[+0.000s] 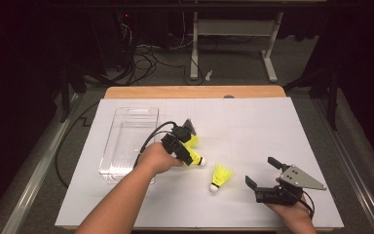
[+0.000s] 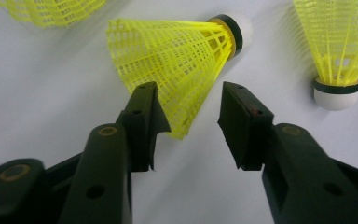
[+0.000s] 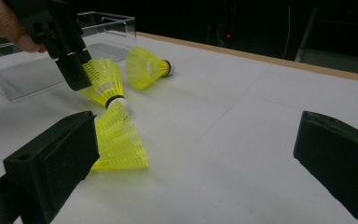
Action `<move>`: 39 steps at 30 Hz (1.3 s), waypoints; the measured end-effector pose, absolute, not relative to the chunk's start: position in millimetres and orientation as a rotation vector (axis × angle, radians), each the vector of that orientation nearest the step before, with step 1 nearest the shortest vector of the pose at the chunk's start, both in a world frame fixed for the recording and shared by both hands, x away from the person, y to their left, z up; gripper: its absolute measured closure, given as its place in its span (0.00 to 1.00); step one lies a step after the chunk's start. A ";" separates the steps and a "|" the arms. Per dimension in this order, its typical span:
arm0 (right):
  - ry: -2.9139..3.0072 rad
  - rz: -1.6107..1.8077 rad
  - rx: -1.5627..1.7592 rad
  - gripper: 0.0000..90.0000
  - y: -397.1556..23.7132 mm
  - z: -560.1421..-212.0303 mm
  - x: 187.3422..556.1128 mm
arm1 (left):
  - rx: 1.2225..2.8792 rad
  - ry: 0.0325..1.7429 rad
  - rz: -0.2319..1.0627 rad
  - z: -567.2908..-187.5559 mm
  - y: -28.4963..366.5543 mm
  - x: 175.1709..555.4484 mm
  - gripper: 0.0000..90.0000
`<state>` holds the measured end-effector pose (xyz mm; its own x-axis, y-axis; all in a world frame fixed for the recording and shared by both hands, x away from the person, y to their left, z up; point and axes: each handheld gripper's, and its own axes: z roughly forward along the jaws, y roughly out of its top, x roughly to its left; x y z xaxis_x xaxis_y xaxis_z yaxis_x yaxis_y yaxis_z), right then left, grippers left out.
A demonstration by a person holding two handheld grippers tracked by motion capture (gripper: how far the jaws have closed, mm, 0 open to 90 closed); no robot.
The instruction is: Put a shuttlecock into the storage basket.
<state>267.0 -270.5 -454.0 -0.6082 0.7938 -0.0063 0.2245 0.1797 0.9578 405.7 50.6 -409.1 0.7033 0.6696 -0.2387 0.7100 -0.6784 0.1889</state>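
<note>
Three yellow shuttlecocks lie on the white table [image 1: 253, 126]. My left gripper [image 1: 189, 157] [image 2: 189, 88] points down at the middle shuttlecock [image 1: 198, 159] [image 2: 177, 51] [image 3: 105, 79]. Its jaws straddle the open end of the mesh skirt, and the pads do not press on it. A second shuttlecock [image 1: 193, 141] [image 3: 144, 67] lies just behind that gripper. The third shuttlecock [image 1: 221, 176] [image 2: 338, 42] [image 3: 121, 144] lies between the two hands. My right gripper [image 1: 261, 171] [image 3: 200, 140] rests near the front right of the table, jaws wide open, nothing between them.
A clear plastic box [image 1: 126, 112] [image 3: 37, 60] stands at the left of the table, right beside my left hand [image 1: 156, 158]. The wooden far edge of the table [image 1: 195, 91] runs across the back. Beyond it are a dark floor, cables and a table frame.
</note>
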 end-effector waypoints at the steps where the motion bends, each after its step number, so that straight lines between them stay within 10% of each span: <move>1: 1.945 1.442 0.954 0.00 -270.5 -454.0 267.0 | 2.643 1.092 -0.221 -408.8 50.9 405.8 0.67; 25: 1.949 1.442 0.961 0.01 -270.7 -454.5 267.0 | 2.646 0.991 -0.308 -407.0 52.1 402.2 0.98; 39: 1.949 1.440 0.962 0.01 -270.7 -454.5 266.9 | 2.633 0.937 -0.312 -400.8 52.4 397.1 0.99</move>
<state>266.9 -270.7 -454.5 -0.6075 0.7943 -0.0016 0.2320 0.1794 0.9560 397.1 52.4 -400.8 0.7600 0.5714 -0.3097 0.6431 -0.7302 0.2307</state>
